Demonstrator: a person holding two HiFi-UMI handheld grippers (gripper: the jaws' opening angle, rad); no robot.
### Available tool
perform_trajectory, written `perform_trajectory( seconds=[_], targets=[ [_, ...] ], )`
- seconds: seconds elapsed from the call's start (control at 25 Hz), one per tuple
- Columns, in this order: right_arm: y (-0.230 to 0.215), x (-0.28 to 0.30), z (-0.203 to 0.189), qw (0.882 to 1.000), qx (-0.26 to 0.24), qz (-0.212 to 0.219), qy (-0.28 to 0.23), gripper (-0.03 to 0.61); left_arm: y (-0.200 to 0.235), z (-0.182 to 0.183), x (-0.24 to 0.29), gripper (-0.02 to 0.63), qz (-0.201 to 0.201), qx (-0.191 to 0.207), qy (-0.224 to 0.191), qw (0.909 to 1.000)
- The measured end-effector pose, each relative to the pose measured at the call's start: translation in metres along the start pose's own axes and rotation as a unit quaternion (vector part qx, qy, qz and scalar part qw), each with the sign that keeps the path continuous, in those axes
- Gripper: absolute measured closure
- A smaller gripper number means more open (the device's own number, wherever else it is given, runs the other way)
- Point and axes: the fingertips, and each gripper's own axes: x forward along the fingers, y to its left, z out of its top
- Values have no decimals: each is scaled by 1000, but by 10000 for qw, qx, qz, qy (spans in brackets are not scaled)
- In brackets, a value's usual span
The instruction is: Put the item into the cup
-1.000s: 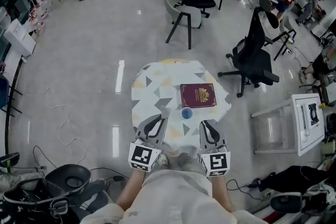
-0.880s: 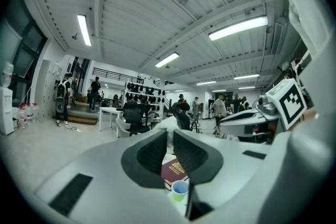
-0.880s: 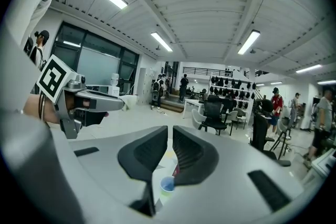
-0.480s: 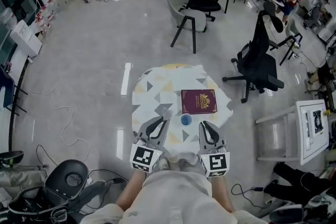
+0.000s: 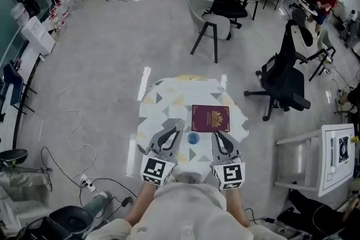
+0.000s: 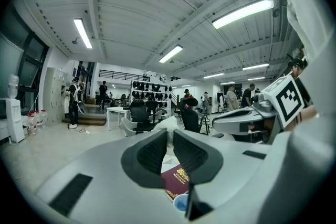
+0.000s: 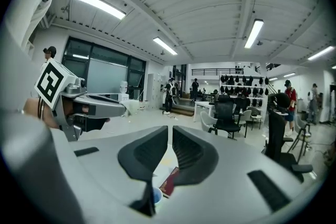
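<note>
In the middle of the head view, a maroon booklet [image 5: 210,118] lies flat on the small round table [image 5: 169,99]. A blue cup [image 5: 193,138] stands just below its lower left corner. The left gripper [image 5: 175,127] and right gripper [image 5: 216,135] flank the cup, each with its fingers together and nothing between them.
</note>
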Motion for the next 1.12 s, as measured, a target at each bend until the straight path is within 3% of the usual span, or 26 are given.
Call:
perform_trajectory(
  seconds=[0.64,1.12],
  targets=[
    [-44,31,-39,9953,293,894,231,551,-15,-25,54,565,617,-69,491,9969],
    [-61,39,-75,9915,508,1047,589,558,-26,-52,72,565,560,76,973,9937]
  ],
)
